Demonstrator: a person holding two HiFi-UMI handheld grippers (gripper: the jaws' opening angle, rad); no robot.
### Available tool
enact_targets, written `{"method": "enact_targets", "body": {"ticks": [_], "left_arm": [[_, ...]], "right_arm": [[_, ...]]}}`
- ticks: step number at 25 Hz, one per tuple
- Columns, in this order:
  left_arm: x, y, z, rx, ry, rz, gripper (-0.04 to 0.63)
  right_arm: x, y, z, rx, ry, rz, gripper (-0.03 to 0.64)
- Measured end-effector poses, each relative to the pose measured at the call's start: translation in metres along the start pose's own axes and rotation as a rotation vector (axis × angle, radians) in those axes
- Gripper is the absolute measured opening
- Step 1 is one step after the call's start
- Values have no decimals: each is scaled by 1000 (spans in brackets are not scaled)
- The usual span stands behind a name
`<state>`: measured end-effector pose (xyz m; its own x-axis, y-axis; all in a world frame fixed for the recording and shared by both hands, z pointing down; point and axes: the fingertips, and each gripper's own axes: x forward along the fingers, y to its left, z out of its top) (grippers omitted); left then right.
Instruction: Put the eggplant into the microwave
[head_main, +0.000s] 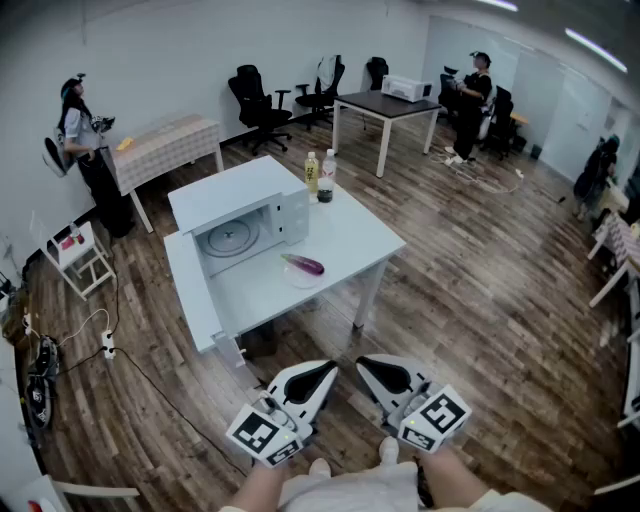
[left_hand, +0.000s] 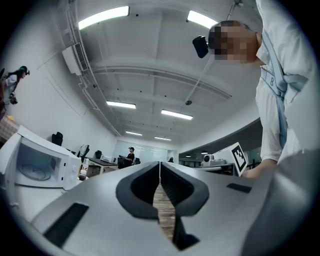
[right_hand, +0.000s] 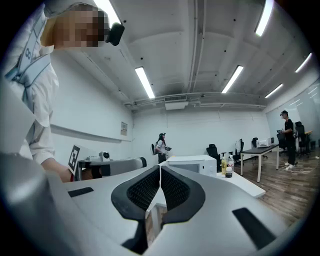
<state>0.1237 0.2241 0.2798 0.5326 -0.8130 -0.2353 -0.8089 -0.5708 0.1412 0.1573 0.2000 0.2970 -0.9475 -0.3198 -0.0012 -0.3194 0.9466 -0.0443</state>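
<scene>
The glossy purple eggplant (head_main: 303, 264) lies flat on a white plate (head_main: 301, 277), long axis slanting left-right, while both grippers (head_main: 322, 378) (head_main: 363, 368) are pressed together, empty.

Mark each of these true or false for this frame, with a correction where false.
1. The eggplant lies outside the microwave, on the table in front of it. True.
2. The left gripper holds the eggplant. False: its jaws are shut on nothing, and it is held low near the person, away from the table.
3. The microwave stands open, with its turntable showing. True.
4. The bottles stand inside the microwave. False: they stand on the table beside it.
5. The right gripper has its jaws wide apart. False: they are together, with nothing between them.
</scene>
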Motion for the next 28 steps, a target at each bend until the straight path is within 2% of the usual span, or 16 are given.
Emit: {"method": "enact_targets", "body": {"ticks": [24, 28], "left_arm": [[3, 8, -8, -23, 16, -2, 9], [3, 11, -7, -33, 19, -6, 9]], "right_arm": [[8, -9, -7, 14, 5, -9, 37], [8, -12, -2, 70, -30, -11, 38]]}}
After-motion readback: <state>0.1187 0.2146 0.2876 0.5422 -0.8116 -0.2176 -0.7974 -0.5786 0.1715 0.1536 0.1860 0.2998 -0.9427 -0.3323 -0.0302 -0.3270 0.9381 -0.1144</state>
